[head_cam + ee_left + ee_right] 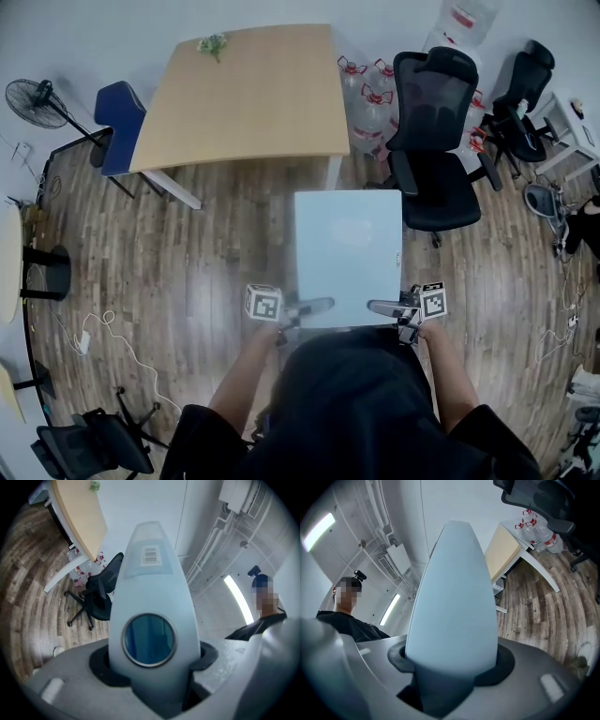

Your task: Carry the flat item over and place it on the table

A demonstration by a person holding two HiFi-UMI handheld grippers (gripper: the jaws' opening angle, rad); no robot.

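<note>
Flat white panel [347, 248] is up in the air over the wood floor [187, 253], face up, with the wooden table [253, 94] well apart at 11 o'clock. Left gripper [314, 307] pinches its near edge at 7 o'clock, right gripper [384, 307] pinches at 5 o'clock. Black office chair [433, 141] is at 2 o'clock

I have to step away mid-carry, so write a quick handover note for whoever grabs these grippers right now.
Left gripper: shut on the near edge of the white panel.
Right gripper: shut on the same edge.
The panel is in the air over the wood floor, short of the wooden table.
Done: panel lifted.
Left: carry it to the table, lay it on the top, open both grippers.
</note>
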